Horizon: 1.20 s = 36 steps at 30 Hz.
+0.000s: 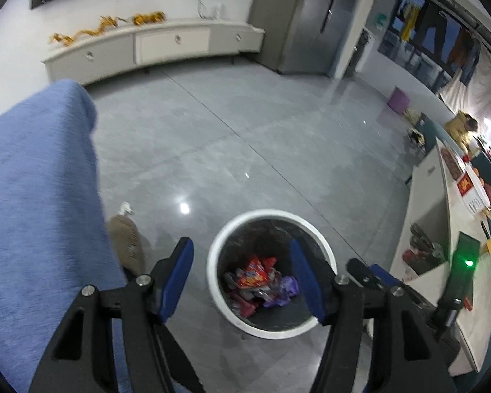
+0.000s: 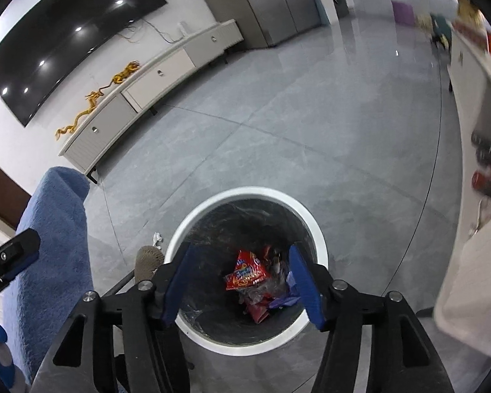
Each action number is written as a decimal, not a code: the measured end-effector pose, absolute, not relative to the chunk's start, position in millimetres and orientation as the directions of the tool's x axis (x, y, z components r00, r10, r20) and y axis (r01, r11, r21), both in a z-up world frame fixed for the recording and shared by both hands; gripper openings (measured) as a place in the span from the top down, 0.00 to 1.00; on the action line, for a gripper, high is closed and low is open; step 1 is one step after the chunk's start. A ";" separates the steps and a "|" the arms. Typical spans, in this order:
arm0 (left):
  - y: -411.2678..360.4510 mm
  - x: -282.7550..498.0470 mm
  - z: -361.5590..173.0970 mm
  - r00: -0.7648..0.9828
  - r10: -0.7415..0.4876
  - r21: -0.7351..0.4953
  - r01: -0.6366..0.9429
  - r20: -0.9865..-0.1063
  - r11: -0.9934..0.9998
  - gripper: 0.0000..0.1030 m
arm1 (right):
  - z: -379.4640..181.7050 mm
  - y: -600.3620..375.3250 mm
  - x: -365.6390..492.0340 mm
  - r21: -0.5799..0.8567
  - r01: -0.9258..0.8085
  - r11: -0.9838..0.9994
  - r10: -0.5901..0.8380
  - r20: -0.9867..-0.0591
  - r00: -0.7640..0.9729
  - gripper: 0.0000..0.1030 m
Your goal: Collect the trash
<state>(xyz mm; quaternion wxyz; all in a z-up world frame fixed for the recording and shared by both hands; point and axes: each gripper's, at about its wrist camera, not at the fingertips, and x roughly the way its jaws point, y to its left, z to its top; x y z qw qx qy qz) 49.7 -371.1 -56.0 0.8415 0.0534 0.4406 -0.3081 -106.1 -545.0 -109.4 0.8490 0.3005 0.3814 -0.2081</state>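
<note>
A round bin with a white rim [image 1: 324, 245] [image 2: 317, 229] and a black liner stands on the grey floor. Inside lie a red snack wrapper [image 1: 253, 273] [image 2: 247, 271], a purple wrapper [image 1: 288, 286] [image 2: 283, 301] and other crumpled packets. My left gripper [image 1: 240, 245] hangs over the bin's mouth, open, with nothing between its blue pads. My right gripper [image 2: 242, 250] is over the same bin, open and empty too; its tips [image 1: 371, 271] show at the bin's right side in the left wrist view. A crumpled white paper [image 1: 126, 209] [image 2: 157, 238] lies on the floor left of the bin.
A person's blue-clad leg [image 1: 39, 196] [image 2: 52, 235] and brown slipper [image 1: 127, 242] [image 2: 147, 258] are close to the bin's left. A white table [image 1: 438, 209] [image 2: 474, 262] with boxes stands on the right. A low white cabinet [image 1: 154, 46] [image 2: 147, 72] lines the far wall across open floor.
</note>
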 end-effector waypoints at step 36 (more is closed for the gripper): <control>-83.5 -31.3 37.7 0.870 -0.122 -0.042 0.117 -0.478 0.992 0.39 | 32.2 -308.4 -96.5 -0.031 0.214 0.976 -0.199 -0.519 0.831 0.00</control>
